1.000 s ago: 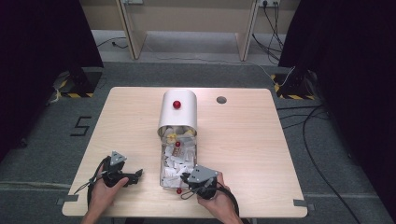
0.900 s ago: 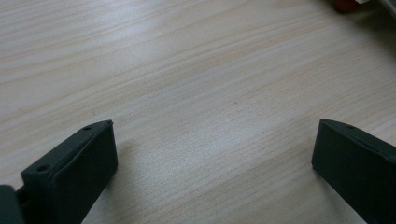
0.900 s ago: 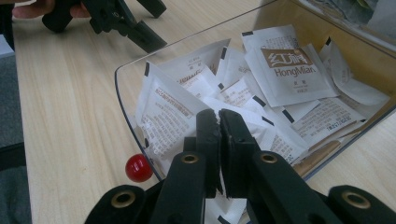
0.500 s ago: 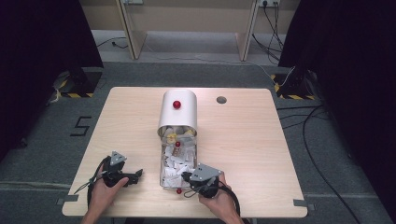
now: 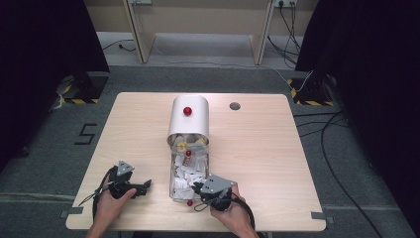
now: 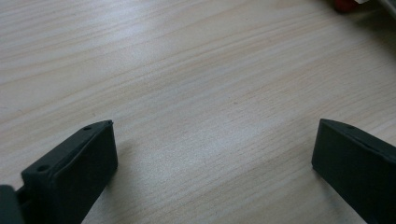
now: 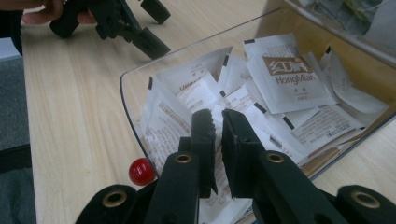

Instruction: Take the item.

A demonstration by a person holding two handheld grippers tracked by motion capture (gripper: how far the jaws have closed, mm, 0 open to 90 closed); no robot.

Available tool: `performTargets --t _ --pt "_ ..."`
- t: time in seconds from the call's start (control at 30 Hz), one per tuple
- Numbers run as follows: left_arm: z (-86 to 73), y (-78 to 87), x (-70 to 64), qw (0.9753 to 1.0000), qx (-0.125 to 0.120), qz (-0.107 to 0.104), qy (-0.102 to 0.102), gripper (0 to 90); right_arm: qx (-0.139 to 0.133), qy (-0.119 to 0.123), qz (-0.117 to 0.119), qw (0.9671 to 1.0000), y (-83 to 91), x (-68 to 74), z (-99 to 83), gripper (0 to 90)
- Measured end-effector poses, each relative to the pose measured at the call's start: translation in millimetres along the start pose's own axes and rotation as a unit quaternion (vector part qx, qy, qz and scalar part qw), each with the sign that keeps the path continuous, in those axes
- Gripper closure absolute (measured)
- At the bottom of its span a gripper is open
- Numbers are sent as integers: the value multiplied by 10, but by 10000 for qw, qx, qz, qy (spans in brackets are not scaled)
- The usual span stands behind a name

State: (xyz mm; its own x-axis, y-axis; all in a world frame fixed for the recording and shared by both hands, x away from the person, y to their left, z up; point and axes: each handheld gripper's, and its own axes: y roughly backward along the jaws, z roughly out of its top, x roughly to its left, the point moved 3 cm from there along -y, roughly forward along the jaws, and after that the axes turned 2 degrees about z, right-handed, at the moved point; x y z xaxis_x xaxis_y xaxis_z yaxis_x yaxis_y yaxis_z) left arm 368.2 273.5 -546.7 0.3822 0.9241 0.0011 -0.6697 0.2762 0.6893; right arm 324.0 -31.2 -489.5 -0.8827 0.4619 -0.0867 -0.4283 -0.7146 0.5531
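Note:
A clear tray (image 5: 174, 194) full of white sachets (image 5: 188, 168) lies lengthwise mid-table, its far end under a white rounded cover (image 5: 189, 126) with a red knob (image 5: 187, 110). My right gripper (image 5: 195, 187) reaches into the tray's near end. In the right gripper view its jaws (image 7: 218, 140) stand almost together with a white sachet's edge in the thin gap, above the sachet pile (image 7: 289, 77). A small red ball (image 7: 142, 171) sits at the tray's near rim (image 7: 128, 112). My left gripper (image 5: 145, 186) rests on the table left of the tray, open (image 6: 215, 140) over bare wood.
The wooden table (image 5: 277, 158) has a round hole (image 5: 235, 106) at its back right. The left gripper (image 7: 158, 27) lies beyond the tray in the right gripper view. Wooden furniture legs and cables are on the floor behind the table.
The right gripper has shifted only slightly at the tray's near end. The left gripper has stayed in place.

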Motion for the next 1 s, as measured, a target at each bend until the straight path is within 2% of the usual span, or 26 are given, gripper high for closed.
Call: performTargets --t 0.17,0.43,0.53,0.67,0.77,1.0 --pt "0 0 0 10000 -1 1 0 0 43 79 63 9999 -46 29 -3 791" --pt "0 0 0 10000 -1 1 0 0 24 288 219 9993 -73 110 58 792" --pt "0 0 0 10000 0 -1 -2 0 18 310 235 9992 -72 122 72 788" --pt "0 0 0 10000 -1 0 -1 0 -29 253 385 9989 -75 128 82 768" --pt "0 0 0 10000 -2 -1 -1 0 25 390 445 9982 -95 164 83 755" --pt "0 0 0 10000 -1 -1 -1 0 69 546 511 9972 -131 179 107 789"
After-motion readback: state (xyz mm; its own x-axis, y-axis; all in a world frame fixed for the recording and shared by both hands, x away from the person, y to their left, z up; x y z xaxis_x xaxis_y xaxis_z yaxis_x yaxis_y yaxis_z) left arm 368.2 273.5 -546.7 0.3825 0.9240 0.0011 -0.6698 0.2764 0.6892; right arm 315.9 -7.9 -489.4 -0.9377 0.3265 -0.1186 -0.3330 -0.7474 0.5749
